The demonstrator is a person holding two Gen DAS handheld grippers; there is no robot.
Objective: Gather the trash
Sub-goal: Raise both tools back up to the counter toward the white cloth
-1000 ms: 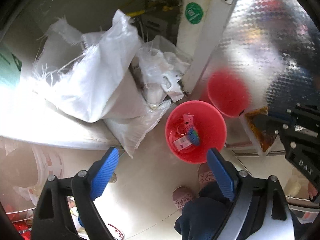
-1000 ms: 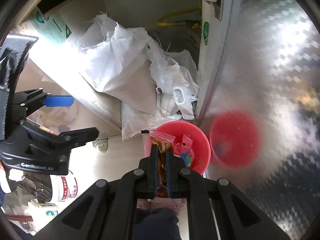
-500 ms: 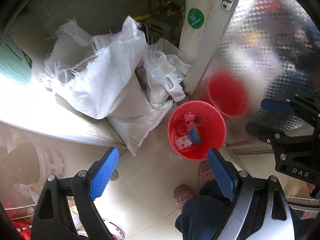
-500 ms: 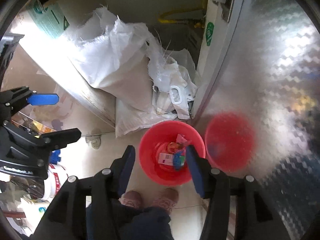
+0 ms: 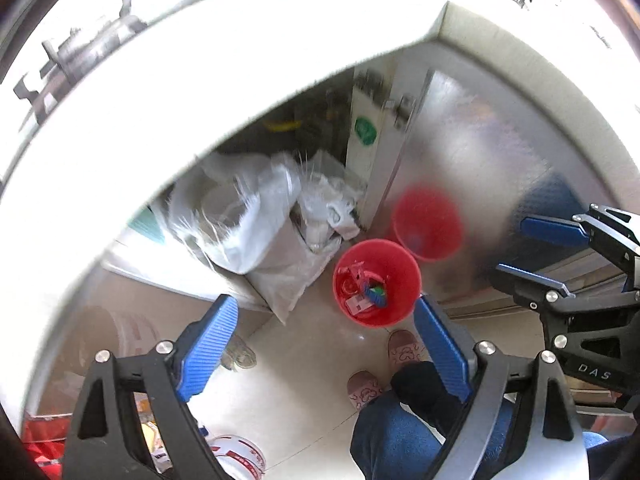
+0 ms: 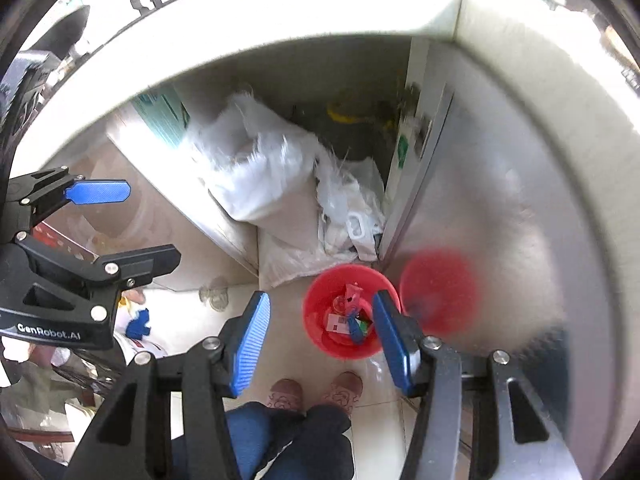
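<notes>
Right gripper (image 6: 320, 340) had a sauce packet pinched a second ago; its jaws have just been opening and now stand spread with nothing between them, both grippers up higher. Left gripper (image 5: 324, 344) has jaws wide, empty too. Trash sits in the red bucket (image 6: 320, 340) on the floor by the person's slippers (image 6: 286, 394). I'd scan the surface for the next piece before dropping down again.

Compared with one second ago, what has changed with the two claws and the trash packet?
The right claw, which pinched an orange sauce packet over the red bin, has just been opening; nothing is between its pads now and the packet is no longer in sight. Both claws have risen, so the white countertop now fills the upper view. The left claw stayed open and empty; the bin and the white sacks have not moved.
</notes>
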